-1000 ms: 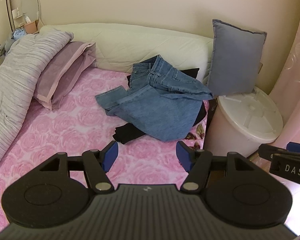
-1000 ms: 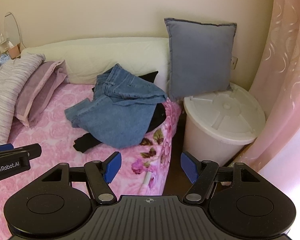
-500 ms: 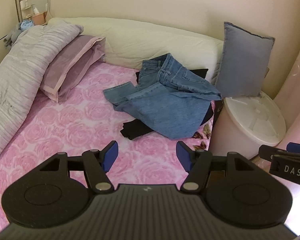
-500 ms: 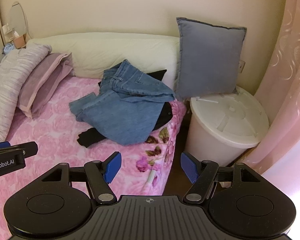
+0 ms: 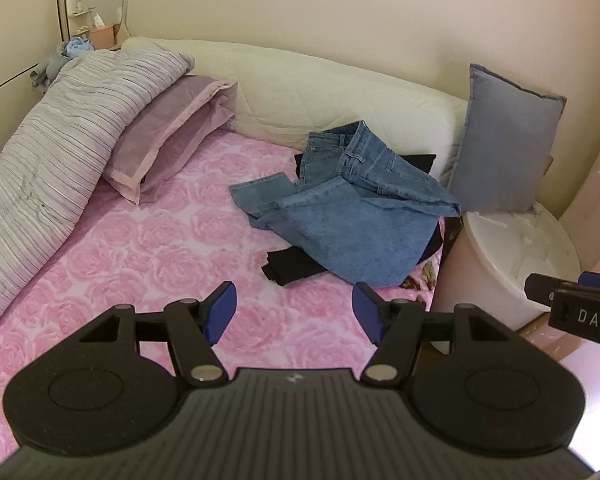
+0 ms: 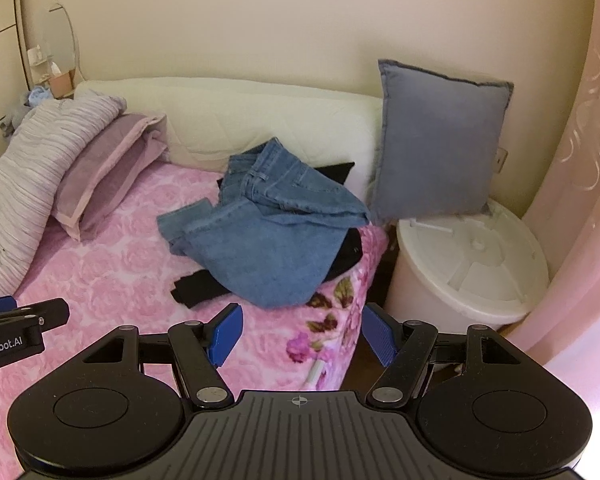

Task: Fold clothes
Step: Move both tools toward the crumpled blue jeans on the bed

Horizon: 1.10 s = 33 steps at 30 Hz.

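A crumpled pair of blue jeans [image 5: 352, 208] lies on the pink rose bedspread [image 5: 160, 248] near the bed's right edge, on top of a black garment [image 5: 288, 266]. The jeans [image 6: 268, 236] and the black garment [image 6: 196, 286] also show in the right wrist view. My left gripper [image 5: 294, 312] is open and empty, held above the bedspread short of the clothes. My right gripper [image 6: 300, 336] is open and empty, above the bed's right edge. Each gripper shows at the edge of the other's view.
A white lidded bin [image 6: 468, 268] stands right of the bed, with a grey-blue cushion [image 6: 436, 144] leaning behind it. A mauve pillow [image 5: 172, 128] and a striped grey duvet [image 5: 48, 140] lie at the left. A cream headboard cushion [image 5: 320, 96] runs along the wall. A pink curtain [image 6: 580, 160] hangs right.
Both grippers have shifted so the views turned left and lower; the jeans and bin sit further right in both views. Both grippers stay open. The clothes have not moved.
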Tool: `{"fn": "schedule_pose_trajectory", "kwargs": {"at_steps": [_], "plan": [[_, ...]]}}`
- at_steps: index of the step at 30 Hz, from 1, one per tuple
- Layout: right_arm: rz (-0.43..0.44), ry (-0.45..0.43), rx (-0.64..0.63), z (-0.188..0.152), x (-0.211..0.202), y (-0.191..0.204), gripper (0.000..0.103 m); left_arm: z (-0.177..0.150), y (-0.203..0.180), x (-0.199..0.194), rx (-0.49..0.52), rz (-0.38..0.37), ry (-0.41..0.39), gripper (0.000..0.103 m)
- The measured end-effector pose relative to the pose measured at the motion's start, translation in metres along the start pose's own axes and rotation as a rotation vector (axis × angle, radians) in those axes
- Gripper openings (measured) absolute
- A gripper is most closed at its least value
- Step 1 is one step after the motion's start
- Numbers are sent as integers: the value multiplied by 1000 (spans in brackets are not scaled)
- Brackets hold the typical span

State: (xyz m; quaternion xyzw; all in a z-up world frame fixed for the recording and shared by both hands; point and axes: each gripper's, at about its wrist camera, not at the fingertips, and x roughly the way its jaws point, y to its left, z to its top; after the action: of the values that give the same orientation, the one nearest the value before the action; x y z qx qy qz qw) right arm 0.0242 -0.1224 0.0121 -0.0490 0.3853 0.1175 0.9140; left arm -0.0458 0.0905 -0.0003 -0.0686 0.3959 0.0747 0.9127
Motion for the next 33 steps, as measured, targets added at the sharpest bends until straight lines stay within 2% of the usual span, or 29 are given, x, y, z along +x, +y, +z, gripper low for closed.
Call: {"fn": "schedule_pose_trajectory", "kwargs": {"at_steps": [11, 17, 23, 27, 33], "plan": [[6, 2, -1, 17, 21, -6, 69, 15, -7, 24, -13, 9, 6, 60], [18, 31, -10, 28, 48, -20, 69, 26, -15, 51, -23, 31, 44, 60], [47, 89, -3, 44, 87, -41, 69, 40, -27, 92, -34, 45, 104, 60], [74, 152, 48, 60, 121, -63, 69, 50, -34, 123, -42, 37, 142, 60], [53, 201, 14, 78, 174, -83, 69, 66, -42, 172, -59, 47, 194, 60]]}}
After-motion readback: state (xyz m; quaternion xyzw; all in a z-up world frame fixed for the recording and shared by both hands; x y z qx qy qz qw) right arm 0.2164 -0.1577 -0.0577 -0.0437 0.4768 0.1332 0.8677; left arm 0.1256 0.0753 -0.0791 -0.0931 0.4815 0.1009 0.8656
